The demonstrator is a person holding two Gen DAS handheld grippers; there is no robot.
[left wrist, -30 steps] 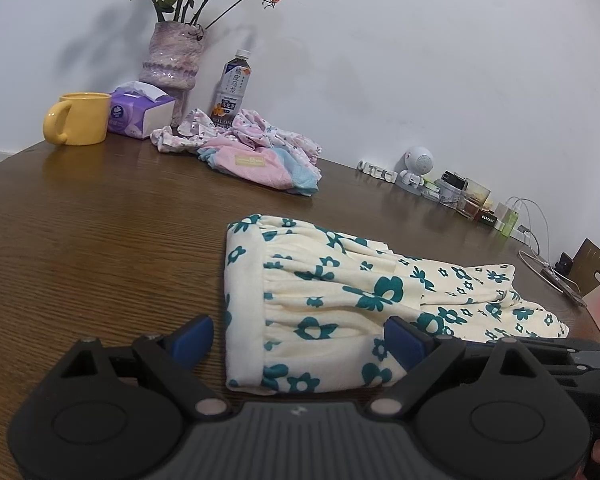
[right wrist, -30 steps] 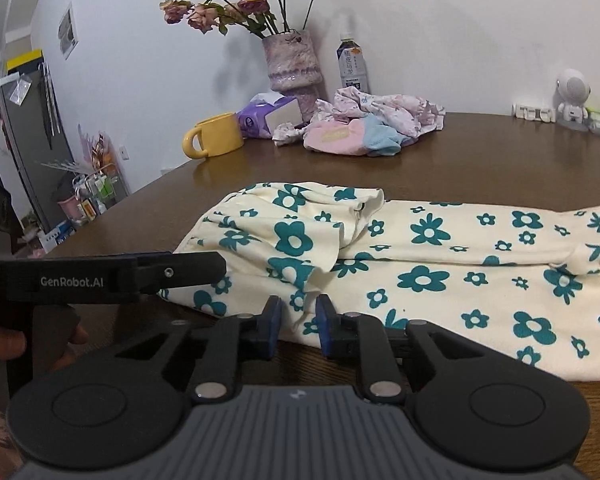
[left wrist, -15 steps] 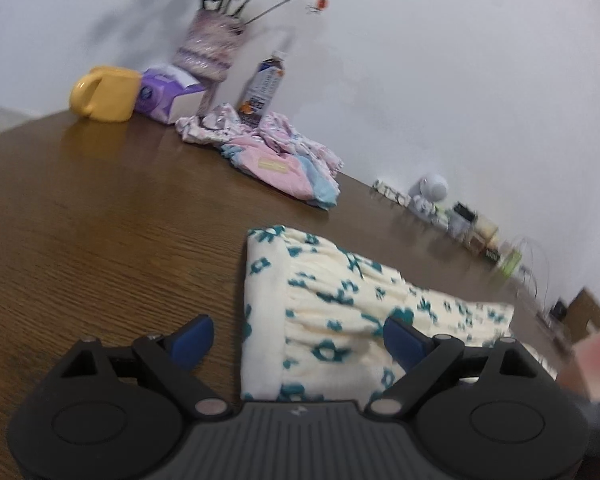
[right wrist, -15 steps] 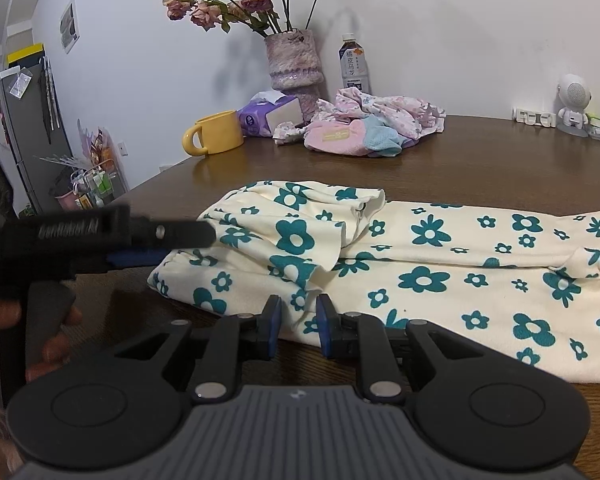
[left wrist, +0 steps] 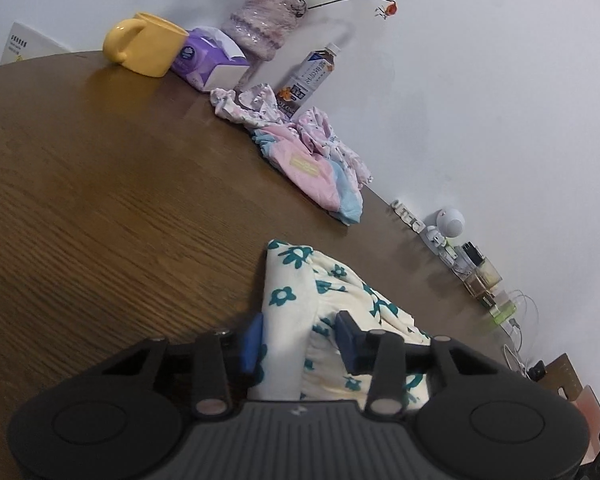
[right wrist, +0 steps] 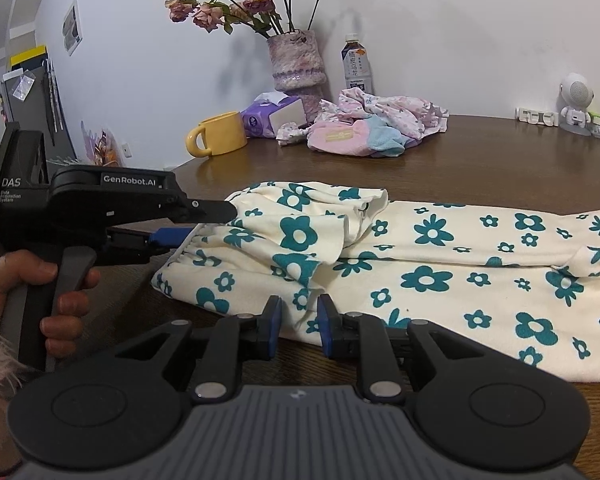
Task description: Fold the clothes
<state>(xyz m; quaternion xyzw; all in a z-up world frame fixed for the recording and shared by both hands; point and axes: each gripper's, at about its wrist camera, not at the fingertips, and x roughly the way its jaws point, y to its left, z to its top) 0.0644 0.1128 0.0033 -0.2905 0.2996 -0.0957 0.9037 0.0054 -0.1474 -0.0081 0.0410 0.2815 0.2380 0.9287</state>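
Left gripper: the left gripper [left wrist: 298,340] stands partly open, its blue-padded fingers [left wrist: 251,340] on either side of the gathered waistband end of the cream trousers printed with teal flowers [left wrist: 296,300]; the cloth lies between them, and whether they press it I cannot tell.
Left gripper, seen from the right wrist: its black body [right wrist: 112,208] comes in from the left, tips at the waistband, with a hand [right wrist: 40,292] round the grip.
Right gripper: the right gripper [right wrist: 298,320] has its jaws a narrow gap apart at the near edge of the trousers; a fold of cloth sits in the gap.
Trousers: lying flat on the dark brown wooden table [right wrist: 480,160], legs running off to the right.
Further back: a crumpled heap of pink and pale blue clothes [right wrist: 364,128], a yellow mug [right wrist: 220,134], a purple tissue box [right wrist: 272,114], a mottled purple vase of dried roses [right wrist: 296,60] and a plastic drink bottle [right wrist: 356,62], all near the white wall.
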